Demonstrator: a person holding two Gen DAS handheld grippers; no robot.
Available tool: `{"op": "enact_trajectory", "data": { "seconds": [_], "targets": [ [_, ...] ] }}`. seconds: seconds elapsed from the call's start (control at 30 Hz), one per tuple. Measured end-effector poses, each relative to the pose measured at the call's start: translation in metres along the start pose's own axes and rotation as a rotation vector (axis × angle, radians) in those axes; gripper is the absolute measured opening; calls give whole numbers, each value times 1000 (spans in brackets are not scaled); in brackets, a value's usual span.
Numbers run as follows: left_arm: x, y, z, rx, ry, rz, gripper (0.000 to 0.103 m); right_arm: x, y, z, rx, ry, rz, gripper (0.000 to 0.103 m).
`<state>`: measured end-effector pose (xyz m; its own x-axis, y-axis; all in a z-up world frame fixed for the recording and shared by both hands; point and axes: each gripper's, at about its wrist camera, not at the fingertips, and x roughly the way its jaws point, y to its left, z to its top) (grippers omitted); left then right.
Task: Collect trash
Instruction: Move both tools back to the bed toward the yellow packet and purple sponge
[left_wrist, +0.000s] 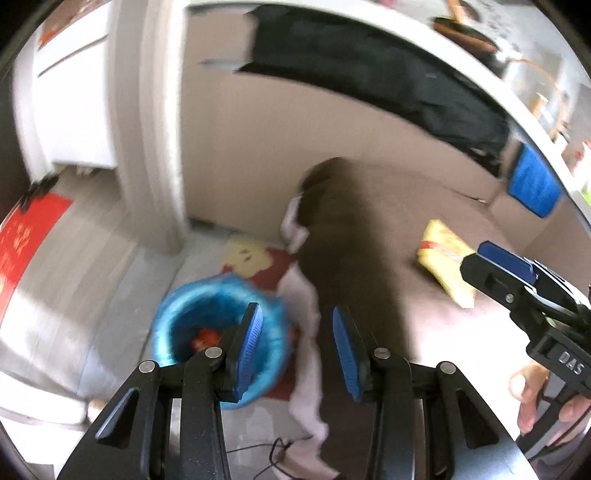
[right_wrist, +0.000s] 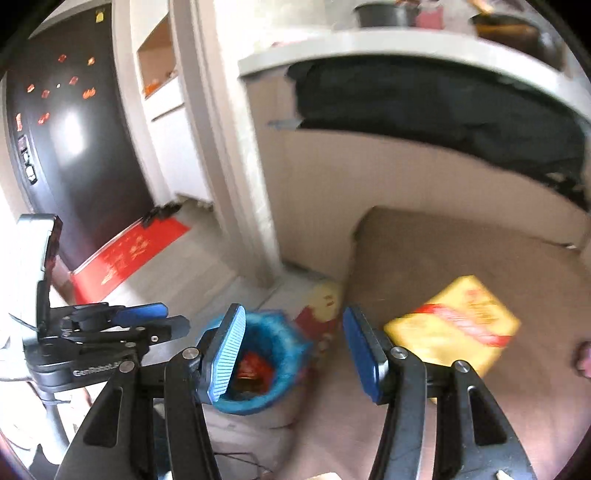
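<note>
Spreading across the right of both views, the brown couch-like seat (right_wrist: 461, 258) carries the one piece of trash in plain sight: a flat yellow packet with a red band (right_wrist: 452, 325), lying on the seat with one corner turned toward the cameras; blur hides which side is longer. Off the seat's left edge, on the grey floor (left_wrist: 110, 280), stands the round bin lined with a blue plastic bag (right_wrist: 258, 363), something red-orange already inside. The right gripper (right_wrist: 295, 350) has its jaws spread and empty, the packet just right of them, so it looks the nearer. The left gripper (left_wrist: 297, 341), jaws likewise spread and empty, hangs over the bin side, well apart from the packet.
</note>
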<state>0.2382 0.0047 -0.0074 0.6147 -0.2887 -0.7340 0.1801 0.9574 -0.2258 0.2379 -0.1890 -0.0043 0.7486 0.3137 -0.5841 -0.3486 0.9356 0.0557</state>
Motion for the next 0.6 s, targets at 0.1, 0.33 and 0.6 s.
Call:
{"op": "enact_trajectory", "data": {
  "seconds": [0.1,0.33,0.6],
  "targets": [
    [1,-54,3,65,-22,-18,41,-35,-44,-5,2,-33,-63,53],
    [27,-155,4,134,-14,-74,41,-94,-186,-28,50,-32,-274,53],
    [62,-212,6,175,-2,-63,41,-116,-351,-63,222,-8,-419,53]
  ]
}}
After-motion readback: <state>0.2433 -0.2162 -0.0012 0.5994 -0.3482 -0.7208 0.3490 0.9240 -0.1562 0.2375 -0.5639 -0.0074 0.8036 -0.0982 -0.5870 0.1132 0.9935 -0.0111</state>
